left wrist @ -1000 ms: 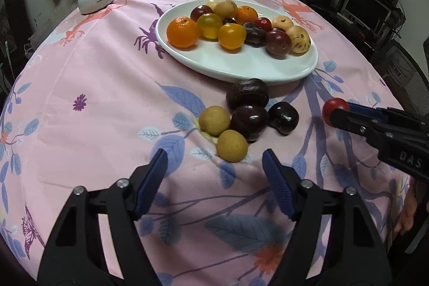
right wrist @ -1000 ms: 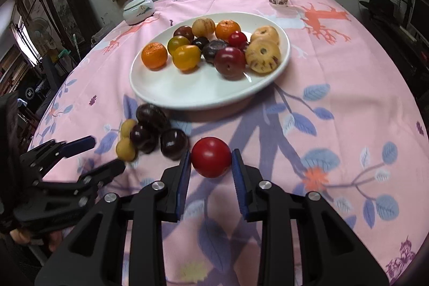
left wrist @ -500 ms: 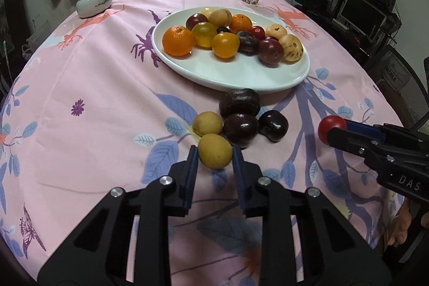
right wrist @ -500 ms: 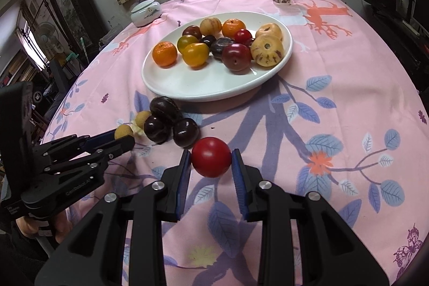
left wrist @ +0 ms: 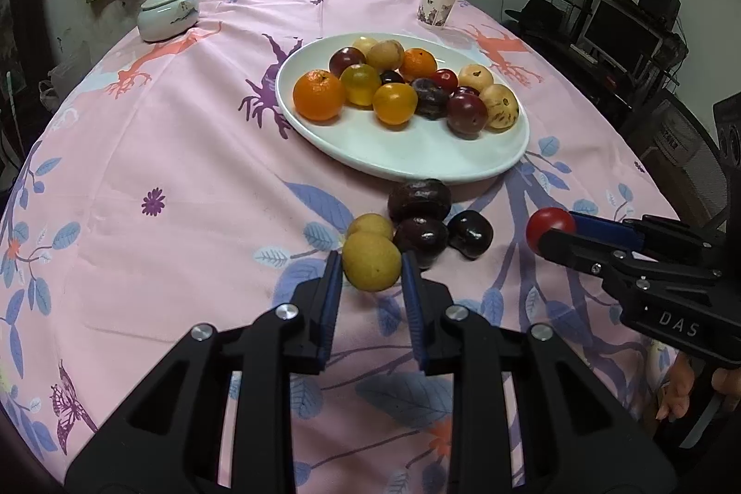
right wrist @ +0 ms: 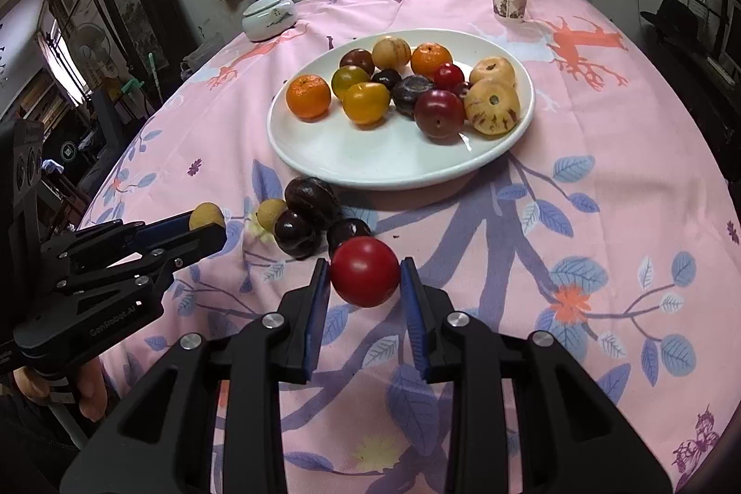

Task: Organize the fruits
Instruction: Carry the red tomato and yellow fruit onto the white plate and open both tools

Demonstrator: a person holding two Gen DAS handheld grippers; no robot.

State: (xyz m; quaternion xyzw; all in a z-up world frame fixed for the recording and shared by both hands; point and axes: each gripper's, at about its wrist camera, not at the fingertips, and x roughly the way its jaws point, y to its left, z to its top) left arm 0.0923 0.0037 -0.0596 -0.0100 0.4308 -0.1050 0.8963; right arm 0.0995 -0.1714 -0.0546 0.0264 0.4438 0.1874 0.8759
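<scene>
Yellow-brown and rough-skinned, a small round fruit (left wrist: pixel 371 267) sits pinched between the blue-padded fingers of the left gripper (left wrist: pixel 372 278), whose jaws are closed onto its two sides; from the right wrist view it appears lifted just off the cloth, though that cannot be told for sure. Just beyond it on the pink leaf-printed tablecloth (left wrist: pixel 185 179) lie a second small yellow-brown fruit (left wrist: pixel 370 225) and three dark purple fruits (left wrist: pixel 419 197), all bunched together and touching, near the front rim of the large white oval plate (left wrist: pixel 417 160). That plate carries a cluster of fruit toward its far side: an orange mandarin (left wrist: pixel 318 96) at the left end, yellow, red and dark ones in the middle, and pale speckled ones at the right end. Off to the right, the right gripper (right wrist: pixel 365 278) has its jaws closed on a glossy red round fruit (right wrist: pixel 365 271), held above the cloth. At the table's far edge stand a white lidded ceramic jar (left wrist: pixel 167 13) on the left and a patterned paper cup (left wrist: pixel 437 5) on the right, well apart.
</scene>
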